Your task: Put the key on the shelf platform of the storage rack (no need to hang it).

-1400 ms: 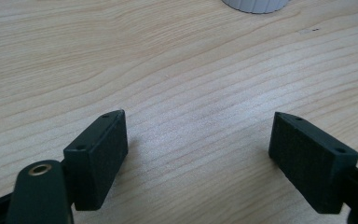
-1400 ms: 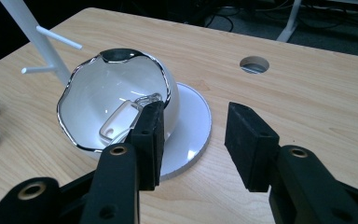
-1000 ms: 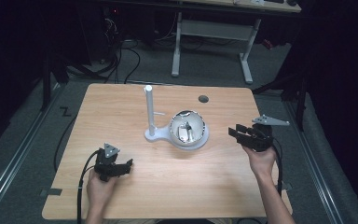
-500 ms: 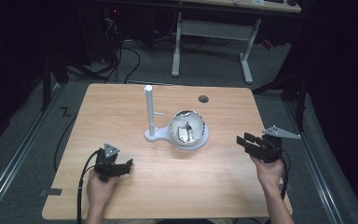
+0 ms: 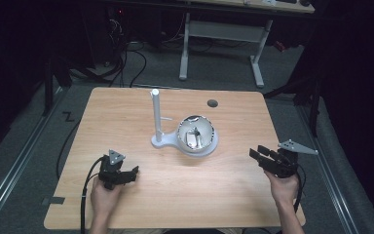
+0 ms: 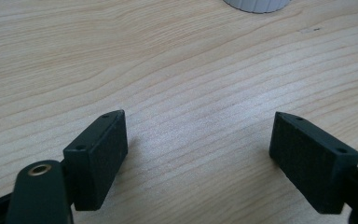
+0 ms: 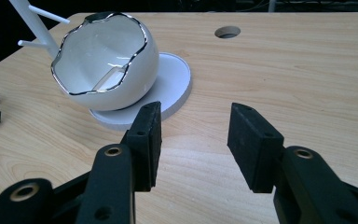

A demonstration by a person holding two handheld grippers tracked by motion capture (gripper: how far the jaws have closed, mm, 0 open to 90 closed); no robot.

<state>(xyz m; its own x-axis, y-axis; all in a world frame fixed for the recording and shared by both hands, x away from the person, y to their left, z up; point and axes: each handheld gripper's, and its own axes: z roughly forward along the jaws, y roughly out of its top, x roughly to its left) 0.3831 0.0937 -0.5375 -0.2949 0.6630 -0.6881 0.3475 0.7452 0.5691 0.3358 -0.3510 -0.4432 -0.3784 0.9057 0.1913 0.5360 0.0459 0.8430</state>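
One white bowl (image 7: 105, 67) ahead-left of right hand-held gripper (image 7: 193, 140), apart.

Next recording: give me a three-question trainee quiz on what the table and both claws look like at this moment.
1. True or false: the left claw grips the white egg-shaped bowl with the jagged silver rim.
2. What does that bowl sit on?
3. Which is nearest the round hole in the wooden tabletop? A) white upright post with side pegs B) the bowl C) right claw

Key
1. False; its jaws are apart over bare wood.
2. A round white base plate.
3. B
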